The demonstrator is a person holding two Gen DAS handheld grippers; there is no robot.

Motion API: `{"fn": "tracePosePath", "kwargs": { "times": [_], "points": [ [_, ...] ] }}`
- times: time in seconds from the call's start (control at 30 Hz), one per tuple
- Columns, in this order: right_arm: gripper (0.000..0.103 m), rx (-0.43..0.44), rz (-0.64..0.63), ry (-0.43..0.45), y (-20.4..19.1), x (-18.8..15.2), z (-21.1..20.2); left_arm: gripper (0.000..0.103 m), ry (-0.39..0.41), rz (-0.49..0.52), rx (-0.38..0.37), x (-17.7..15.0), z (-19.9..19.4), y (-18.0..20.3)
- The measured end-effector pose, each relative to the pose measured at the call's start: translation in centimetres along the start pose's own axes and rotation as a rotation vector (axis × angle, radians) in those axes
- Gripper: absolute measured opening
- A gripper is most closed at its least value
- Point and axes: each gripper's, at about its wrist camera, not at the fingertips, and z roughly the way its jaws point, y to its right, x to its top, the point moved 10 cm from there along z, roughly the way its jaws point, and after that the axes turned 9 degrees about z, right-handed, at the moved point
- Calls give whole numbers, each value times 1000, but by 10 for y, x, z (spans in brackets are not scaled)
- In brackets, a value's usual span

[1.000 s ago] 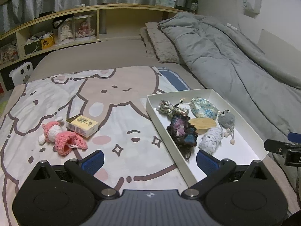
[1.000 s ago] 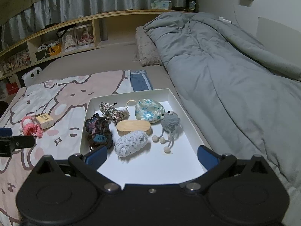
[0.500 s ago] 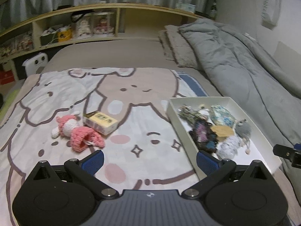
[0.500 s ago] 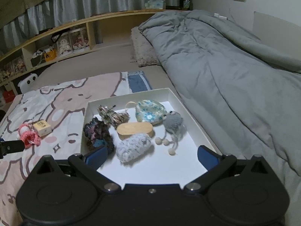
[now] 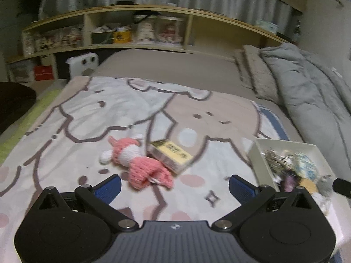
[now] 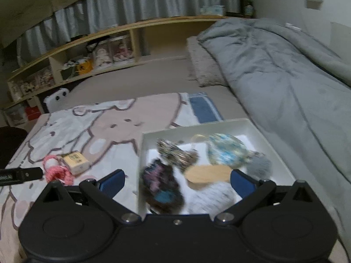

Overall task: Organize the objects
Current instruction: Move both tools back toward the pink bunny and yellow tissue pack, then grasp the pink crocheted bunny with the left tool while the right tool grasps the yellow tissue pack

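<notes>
A pink and white crochet doll [image 5: 138, 164] lies on the cartoon blanket, touching a small yellow box [image 5: 170, 155] on its right. My left gripper [image 5: 174, 186] is open just short of the doll, with nothing between its blue pads. A white tray [image 6: 252, 126] holds several crochet pieces: a dark multicoloured one [image 6: 161, 186], a tan oval [image 6: 208, 173], a blue floral pouch [image 6: 226, 152], a grey mouse [image 6: 260, 166]. My right gripper [image 6: 177, 182] is open over the tray's near left part. The doll [image 6: 56, 172] and box [image 6: 75, 161] lie to its left.
A grey duvet [image 6: 285, 76] covers the bed's right side, with a pillow [image 6: 204, 65] at its head. A wooden shelf [image 5: 142, 30] with dolls and boxes runs along the back. A white heater [image 5: 82, 65] stands beside the bed. The left gripper's tip [image 6: 20, 174] shows at the far left.
The left gripper has swung left, bringing the pink doll and yellow box to its centre and pushing the tray to the right edge. The right gripper has shifted left and nearer over the tray.
</notes>
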Motion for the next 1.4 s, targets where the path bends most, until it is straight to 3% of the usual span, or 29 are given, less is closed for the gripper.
{"fn": "tracePosePath", "kwargs": {
  "times": [0.13,0.4,0.63,0.83,0.9,1.0,1.2,1.4],
  "points": [
    [103,53,-3,-19,-27,4,23,103,-10,-31,51,1,13,-22],
    [103,78,-24,-55,-82,0,77,103,-8,-65,138,7,34,-58],
    [103,142,-115,-104,-127,-16,126,103,-45,-137,159,1,53,-84],
    [102,254,-165,-148,-162,-29,154,103,-70,-175,156,-8,62,-91],
    [86,292,-212,-165,-173,-36,161,103,-58,-217,143,-8,63,-95],
    [73,339,-263,-193,-187,-44,171,101,-53,-280,130,-8,65,-100],
    [61,403,-318,-239,-203,-58,184,82,-45,-363,51,-8,74,-97],
    [57,420,-336,-256,-209,-65,187,77,-70,-441,-35,-15,88,-86]
  ]
}}
